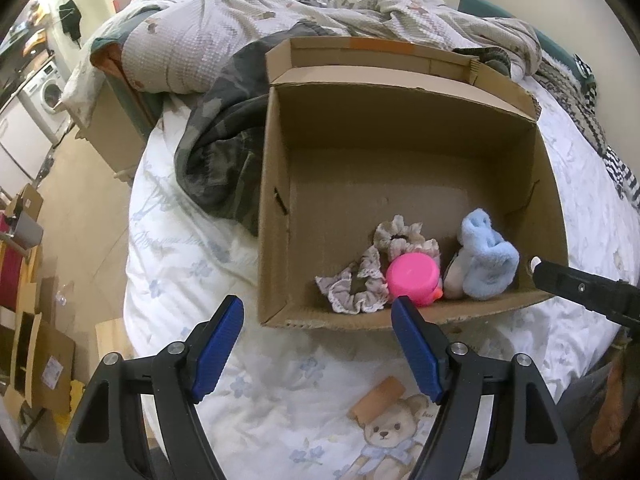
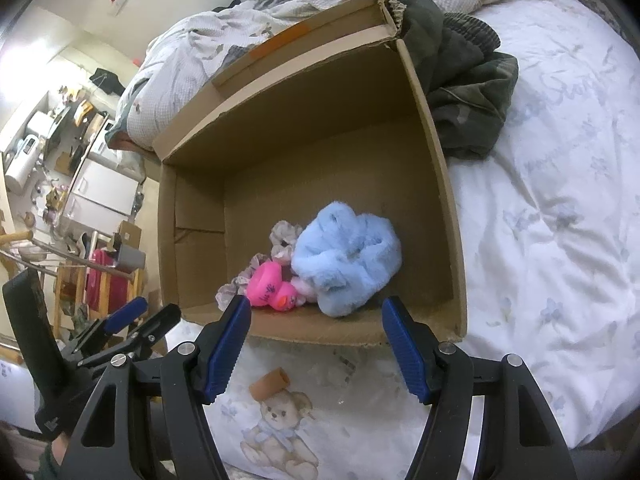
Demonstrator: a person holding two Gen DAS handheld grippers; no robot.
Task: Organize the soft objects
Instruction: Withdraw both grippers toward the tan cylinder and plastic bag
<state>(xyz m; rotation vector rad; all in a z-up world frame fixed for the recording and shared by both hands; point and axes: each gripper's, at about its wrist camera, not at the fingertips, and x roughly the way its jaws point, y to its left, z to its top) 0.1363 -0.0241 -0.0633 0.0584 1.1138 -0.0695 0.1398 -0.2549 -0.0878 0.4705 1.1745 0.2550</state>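
- Left wrist view: the left gripper (image 1: 318, 316) has its blue fingers (image 1: 218, 344) spread apart with nothing between them; they hang over the white bedsheet (image 1: 192, 256), just short of the near wall of the cardboard box (image 1: 272, 208); the box's open top faces the camera
- Beyond the right finger, inside the box against the near wall, lies a pink rubber duck (image 1: 412, 278); it is flanked by frilly scrunchies (image 1: 356, 288) on the left and a light blue fluffy toy (image 1: 486, 260) on the right; the blue toy's long axis runs away from the fingers, tilted leftward
- Right wrist view: the right gripper (image 2: 316, 322) also has its fingers (image 2: 404, 352) parted and empty; the blue fluffy toy (image 2: 348, 256) sits just past the gap between them; the duck (image 2: 272, 286) is near the left finger, orange beak pointing toward the gripper
- A teddy bear print (image 2: 280, 424) shows on the sheet below the fingers
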